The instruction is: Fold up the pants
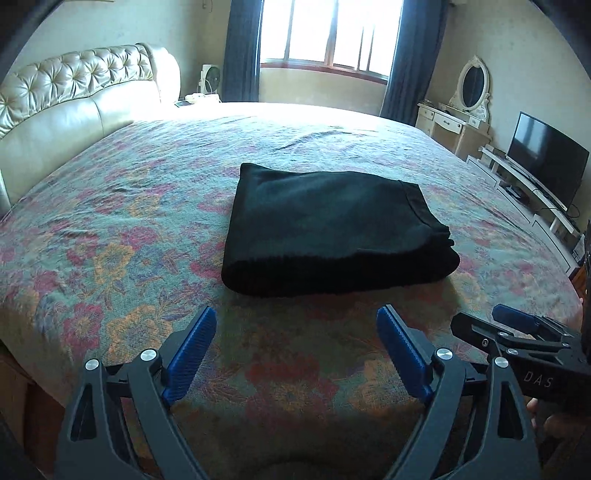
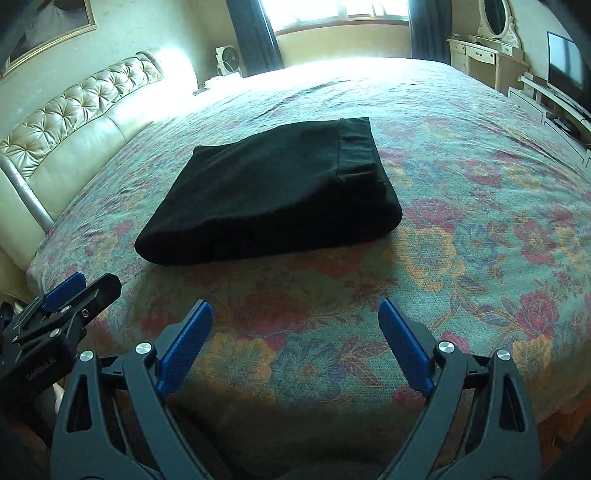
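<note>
Pants: the black pants [image 1: 332,229] are lying folded into a thick, roughly square bundle on the bed, near its middle, with the rounded fold facing the grippers and the waistband edge [image 2: 356,147] sitting on the right side (seen from the right wrist).

Bed: a flowered bedspread [image 1: 129,221] is covering the whole mattress, and the bundle is resting flat on it.

Left gripper: the left gripper [image 1: 295,347] is hovering over the near part of the bedspread, its jaws standing wide apart with nothing between them; it is not touching the pants.

Right gripper: the right gripper [image 2: 295,343] is hovering beside it, jaws likewise spread wide and gripping nothing (only bedspread is showing between the blue pads [image 2: 184,347]). It is apart from the bundle.

Each other: each gripper is showing at the edge of the other's view, so the two are hanging close side by side.

Room: a tufted cream headboard [image 1: 74,96] is standing to the left, a bright window [image 1: 328,33] with dark curtains is glowing beyond the far edge of the bed, and a dressing table with an oval mirror [image 1: 472,85] and a television [image 1: 546,162] are standing along the right wall.
</note>
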`<state>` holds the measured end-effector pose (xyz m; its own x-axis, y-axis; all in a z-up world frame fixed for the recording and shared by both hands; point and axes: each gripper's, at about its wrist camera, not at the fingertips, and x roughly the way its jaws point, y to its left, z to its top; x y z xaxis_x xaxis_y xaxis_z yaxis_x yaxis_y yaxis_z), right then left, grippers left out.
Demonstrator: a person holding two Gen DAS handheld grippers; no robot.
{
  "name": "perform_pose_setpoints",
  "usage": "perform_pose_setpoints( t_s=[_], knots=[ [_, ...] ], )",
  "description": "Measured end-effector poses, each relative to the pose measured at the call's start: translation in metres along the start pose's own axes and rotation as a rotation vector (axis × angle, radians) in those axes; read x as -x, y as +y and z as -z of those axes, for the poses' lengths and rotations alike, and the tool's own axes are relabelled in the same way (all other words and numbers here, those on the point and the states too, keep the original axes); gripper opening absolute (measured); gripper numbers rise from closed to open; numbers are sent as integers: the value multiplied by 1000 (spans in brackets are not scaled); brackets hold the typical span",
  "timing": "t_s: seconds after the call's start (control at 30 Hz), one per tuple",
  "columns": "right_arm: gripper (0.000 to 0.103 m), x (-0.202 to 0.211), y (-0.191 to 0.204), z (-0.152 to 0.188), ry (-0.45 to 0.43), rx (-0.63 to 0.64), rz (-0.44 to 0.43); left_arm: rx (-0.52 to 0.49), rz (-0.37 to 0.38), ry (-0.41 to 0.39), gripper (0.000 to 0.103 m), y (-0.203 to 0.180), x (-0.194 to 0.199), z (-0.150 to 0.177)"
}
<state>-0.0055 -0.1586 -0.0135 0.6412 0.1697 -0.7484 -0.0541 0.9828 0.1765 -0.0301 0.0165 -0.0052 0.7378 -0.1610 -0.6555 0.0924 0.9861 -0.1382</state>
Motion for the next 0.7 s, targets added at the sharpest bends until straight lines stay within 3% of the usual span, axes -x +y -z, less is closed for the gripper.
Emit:
perform_pose_setpoints(
  t_s=[0.23,0.7],
  knots=[
    [91,4,5,2,-1,5,1,-3,-57,-16,87,-2,6,2],
    [91,7,3,4,3,-3,7,-23,-12,-29,88,-13,12,2]
  ],
)
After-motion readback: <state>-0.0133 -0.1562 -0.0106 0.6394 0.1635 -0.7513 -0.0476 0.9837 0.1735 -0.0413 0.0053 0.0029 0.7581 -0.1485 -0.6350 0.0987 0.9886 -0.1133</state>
